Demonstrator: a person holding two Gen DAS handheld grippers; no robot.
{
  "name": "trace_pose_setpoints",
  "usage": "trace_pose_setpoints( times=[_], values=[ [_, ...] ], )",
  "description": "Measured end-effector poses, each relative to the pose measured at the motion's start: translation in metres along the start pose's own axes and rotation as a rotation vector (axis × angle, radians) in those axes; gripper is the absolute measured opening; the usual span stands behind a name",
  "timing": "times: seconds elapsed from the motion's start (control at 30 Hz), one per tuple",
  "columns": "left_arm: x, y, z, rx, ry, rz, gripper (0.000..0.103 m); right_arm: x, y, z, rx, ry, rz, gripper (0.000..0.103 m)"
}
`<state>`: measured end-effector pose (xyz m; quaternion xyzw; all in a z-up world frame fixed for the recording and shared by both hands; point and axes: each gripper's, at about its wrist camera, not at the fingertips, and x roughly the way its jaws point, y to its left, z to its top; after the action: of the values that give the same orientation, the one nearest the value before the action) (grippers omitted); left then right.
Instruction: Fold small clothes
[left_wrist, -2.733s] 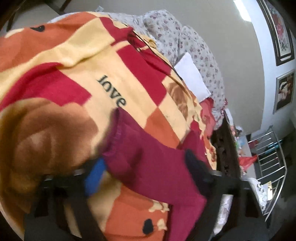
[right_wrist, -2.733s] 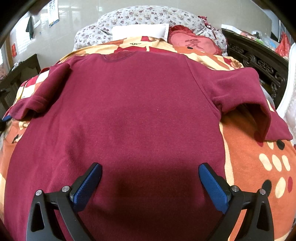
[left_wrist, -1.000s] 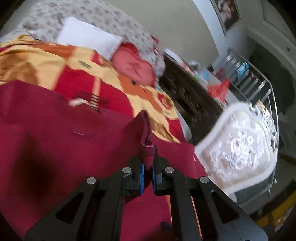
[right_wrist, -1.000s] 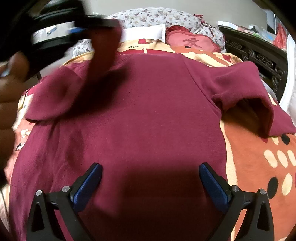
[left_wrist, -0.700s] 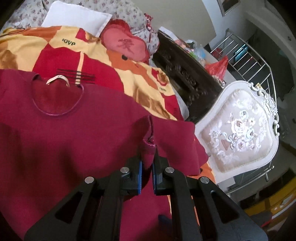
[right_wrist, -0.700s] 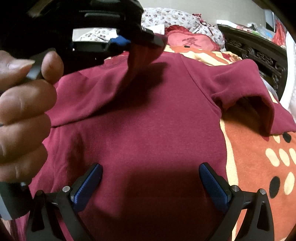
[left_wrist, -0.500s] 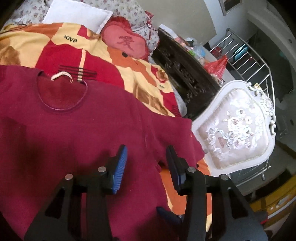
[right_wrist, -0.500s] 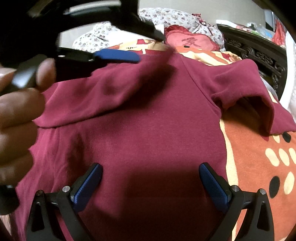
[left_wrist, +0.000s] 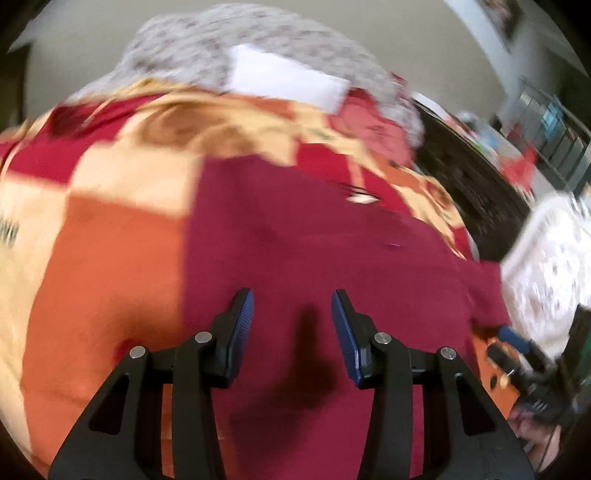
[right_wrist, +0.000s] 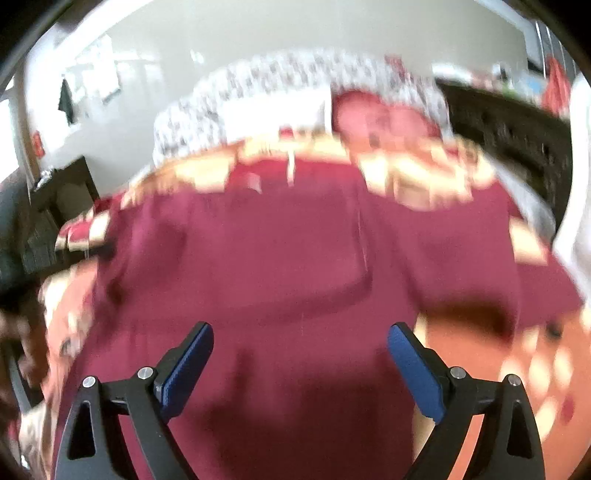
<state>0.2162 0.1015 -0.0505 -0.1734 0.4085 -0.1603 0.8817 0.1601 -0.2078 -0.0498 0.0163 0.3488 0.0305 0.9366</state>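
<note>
Folding looks under way on the maroon short-sleeved knit shirt (right_wrist: 295, 258), which fills the middle of both views, spread on the orange, red and cream patchwork blanket (left_wrist: 110, 240). The left gripper (left_wrist: 291, 325) and right gripper (right_wrist: 299, 365) both hover released, grasping nothing. The sleeve at centre-right (right_wrist: 498, 258) probably needs pinching next.

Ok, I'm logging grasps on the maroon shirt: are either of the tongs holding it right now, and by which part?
Nothing is held. The left tongs and right tongs both stand open above the maroon shirt, with no cloth between the pads.
</note>
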Motion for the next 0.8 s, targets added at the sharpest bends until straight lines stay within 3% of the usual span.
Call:
trace_pose_setpoints(
  times=[0.1,0.17,0.27,0.3,0.47,0.57,0.67,0.8],
  values=[
    [0.007,0.017,-0.005,-0.072,-0.006,-0.017,0.042,0.029,0.034,0.026,-0.138,0.031,0.052,0.091],
    [0.013,0.017,-0.01,-0.086,-0.005,-0.025,0.042,0.057,0.058,0.028,-0.236,0.112,0.106,0.09],
    [0.021,0.018,-0.015,-0.096,-0.003,0.0,0.042,0.088,0.081,0.016,-0.342,0.193,0.077,0.089],
    [0.022,0.017,-0.016,-0.096,-0.005,0.006,0.042,0.096,0.073,0.011,-0.332,0.212,0.046,0.089],
    [0.028,0.012,-0.023,-0.046,-0.038,0.03,0.042,0.076,-0.013,0.001,-0.154,0.137,-0.035,0.088],
    [0.024,0.004,-0.016,-0.051,-0.028,0.066,0.042,0.077,-0.045,0.001,-0.04,0.203,-0.033,0.095],
    [0.008,-0.01,0.001,-0.024,-0.04,0.068,0.042,0.062,-0.037,0.016,-0.061,0.185,-0.061,0.092],
    [0.001,-0.027,0.033,0.044,-0.098,0.075,0.042,0.034,-0.005,0.051,-0.092,0.038,-0.057,0.093]
  ],
)
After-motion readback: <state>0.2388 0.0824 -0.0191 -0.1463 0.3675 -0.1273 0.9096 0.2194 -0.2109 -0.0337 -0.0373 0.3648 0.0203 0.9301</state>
